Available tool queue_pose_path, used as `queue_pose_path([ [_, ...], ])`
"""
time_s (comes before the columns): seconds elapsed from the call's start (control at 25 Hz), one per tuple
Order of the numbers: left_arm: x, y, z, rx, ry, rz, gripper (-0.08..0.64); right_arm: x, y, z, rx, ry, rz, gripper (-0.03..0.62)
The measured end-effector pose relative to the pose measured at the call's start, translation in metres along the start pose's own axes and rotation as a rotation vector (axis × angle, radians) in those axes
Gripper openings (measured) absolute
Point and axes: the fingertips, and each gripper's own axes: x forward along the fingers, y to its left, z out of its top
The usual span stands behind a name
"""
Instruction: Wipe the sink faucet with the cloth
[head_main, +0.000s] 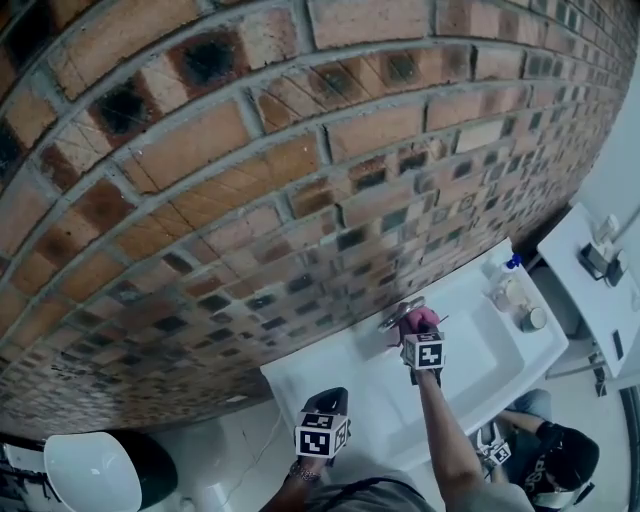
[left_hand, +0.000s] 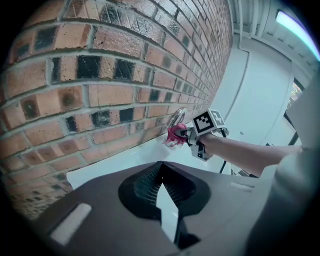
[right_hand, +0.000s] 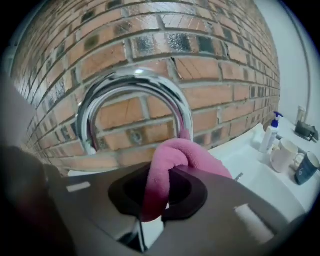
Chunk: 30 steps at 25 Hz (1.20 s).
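A curved chrome faucet rises from the back of a white sink against a brick wall. My right gripper is shut on a pink cloth, and the cloth is pressed against the faucet's right leg. In the head view the faucet and the cloth sit just above the right gripper. My left gripper hangs over the sink's near left edge, well short of the faucet, shut on nothing. In the left gripper view its jaws meet at the tips, with the cloth far ahead.
A pump bottle and two mugs stand on the sink's right end. A white shelf juts out at the right. A person crouches at the lower right. A white bowl sits at the lower left.
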Motion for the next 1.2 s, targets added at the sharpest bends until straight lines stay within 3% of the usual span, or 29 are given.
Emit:
queue_pose_path([
  [0.24, -0.007, 0.000, -0.005, 0.005, 0.003, 0.010, 0.020, 0.031, -0.014, -0.016, -0.007, 0.047, -0.060, 0.046],
  [0.4, -0.011, 0.009, -0.010, -0.003, 0.004, 0.026, 0.020, 0.037, -0.032, -0.065, 0.012, 0.201, -0.097, 0.046],
  [0.52, -0.012, 0.006, -0.015, -0.006, 0.008, 0.019, 0.020, 0.014, -0.045, -0.089, 0.004, 0.231, -0.110, 0.044],
  [0.68, -0.012, 0.008, -0.015, -0.012, 0.008, 0.018, 0.020, -0.029, -0.095, -0.086, 0.071, 0.178, -0.236, 0.044],
  [0.8, -0.010, 0.006, -0.016, -0.011, 0.011, 0.011, 0.020, -0.063, -0.146, -0.057, 0.127, 0.049, -0.354, 0.044],
  [0.88, -0.009, 0.005, -0.017, -0.006, 0.015, 0.009, 0.020, -0.073, -0.178, -0.054, 0.199, 0.023, -0.419, 0.044],
  [1.0, -0.008, 0.004, -0.017, -0.003, 0.019, 0.008, 0.020, -0.051, -0.185, -0.062, 0.205, 0.057, -0.377, 0.044],
  [1.12, -0.007, 0.004, -0.014, -0.001, 0.017, 0.009, 0.020, -0.020, -0.148, -0.069, 0.094, 0.126, -0.277, 0.044],
  [1.2, -0.007, 0.005, -0.012, -0.001, 0.016, 0.013, 0.020, -0.009, -0.122, -0.081, 0.095, 0.147, -0.227, 0.044],
])
